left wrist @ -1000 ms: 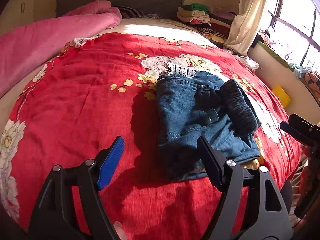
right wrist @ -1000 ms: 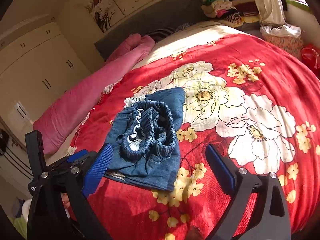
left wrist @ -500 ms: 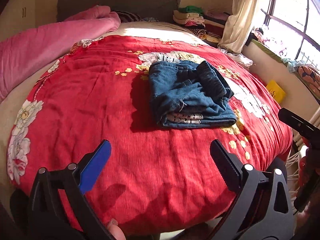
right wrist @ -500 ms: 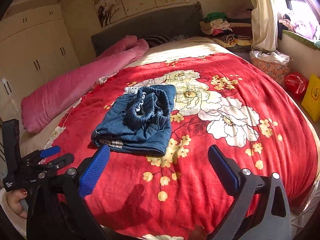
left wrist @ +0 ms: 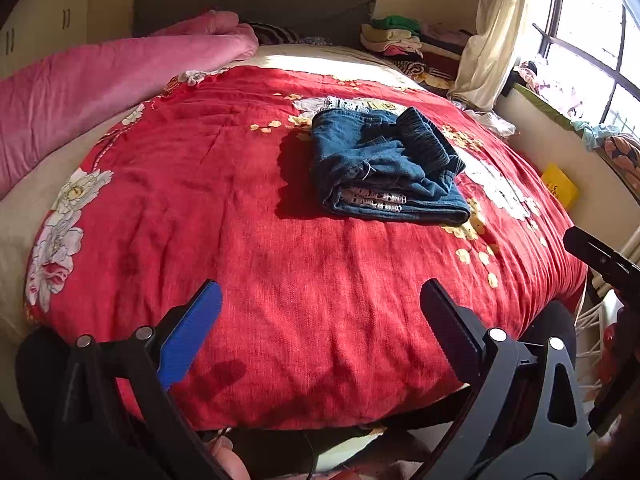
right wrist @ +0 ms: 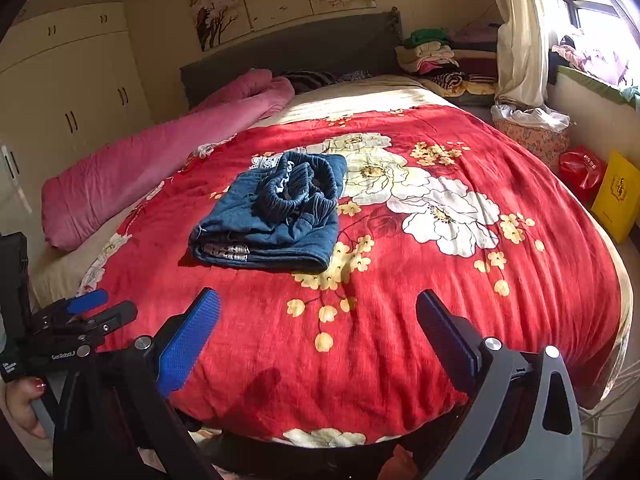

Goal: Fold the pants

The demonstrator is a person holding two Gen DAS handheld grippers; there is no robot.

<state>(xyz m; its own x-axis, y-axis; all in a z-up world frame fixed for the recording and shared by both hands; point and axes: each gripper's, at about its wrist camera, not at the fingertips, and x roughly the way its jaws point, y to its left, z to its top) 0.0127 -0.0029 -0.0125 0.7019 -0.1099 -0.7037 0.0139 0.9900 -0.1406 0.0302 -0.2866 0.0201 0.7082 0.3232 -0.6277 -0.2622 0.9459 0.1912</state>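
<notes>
Blue denim pants (left wrist: 380,168) lie folded in a compact stack on the red floral bedspread (left wrist: 240,240), elastic waistband on top; they also show in the right wrist view (right wrist: 276,216). My left gripper (left wrist: 320,320) is open and empty, held near the bed's front edge, well short of the pants. My right gripper (right wrist: 316,324) is open and empty, also back at the front edge. The left gripper shows at the left of the right wrist view (right wrist: 80,320).
A rolled pink quilt (right wrist: 160,160) lies along the bed's left side. Stacked clothes (right wrist: 432,56) sit by the dark headboard (right wrist: 300,52). A curtain and window are at right, with a yellow bag (right wrist: 616,196), red bag (right wrist: 580,168) and basket (right wrist: 532,136) on the floor.
Both grippers have pulled back from the folded pants toward the foot of the bed. The pants lie still where they were.
</notes>
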